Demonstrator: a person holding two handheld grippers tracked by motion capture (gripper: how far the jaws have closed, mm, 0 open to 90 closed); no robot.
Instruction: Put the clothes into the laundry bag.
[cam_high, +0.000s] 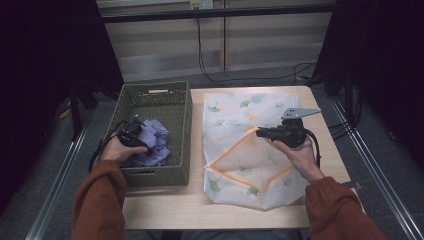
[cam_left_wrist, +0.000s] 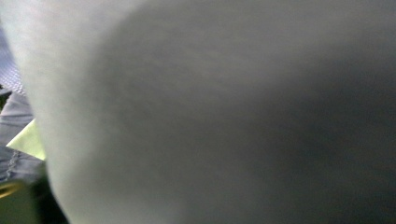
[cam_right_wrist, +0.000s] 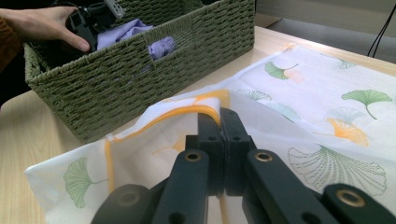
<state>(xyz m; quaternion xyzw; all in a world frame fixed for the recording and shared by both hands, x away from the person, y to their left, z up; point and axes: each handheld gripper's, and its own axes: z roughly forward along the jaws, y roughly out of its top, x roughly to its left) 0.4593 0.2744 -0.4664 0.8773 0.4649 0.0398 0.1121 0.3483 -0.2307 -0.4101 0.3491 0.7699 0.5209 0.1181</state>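
Note:
A green woven basket (cam_high: 187, 130) (cam_right_wrist: 140, 88) stands on the left of the table and holds crumpled lavender cloth (cam_high: 156, 140) (cam_right_wrist: 126, 30). My left gripper (cam_high: 136, 139) (cam_right_wrist: 91, 21) is down inside the basket against that cloth. Pale cloth (cam_left_wrist: 210, 116) lies right up against the lens in the left gripper view and hides the jaws. A white mesh bag (cam_high: 245, 115) (cam_right_wrist: 327, 107) printed with ginkgo leaves lies flat to the right. My right gripper (cam_high: 259, 132) (cam_right_wrist: 220, 114) is shut on the bag's orange-trimmed mouth edge (cam_right_wrist: 187, 112) and holds it lifted.
The basket's near wall has a handle hole (cam_right_wrist: 161, 49) with cloth showing through. Bare wooden table (cam_high: 200, 210) runs along the front edge. Black cables (cam_high: 210, 75) lie on the floor beyond the table.

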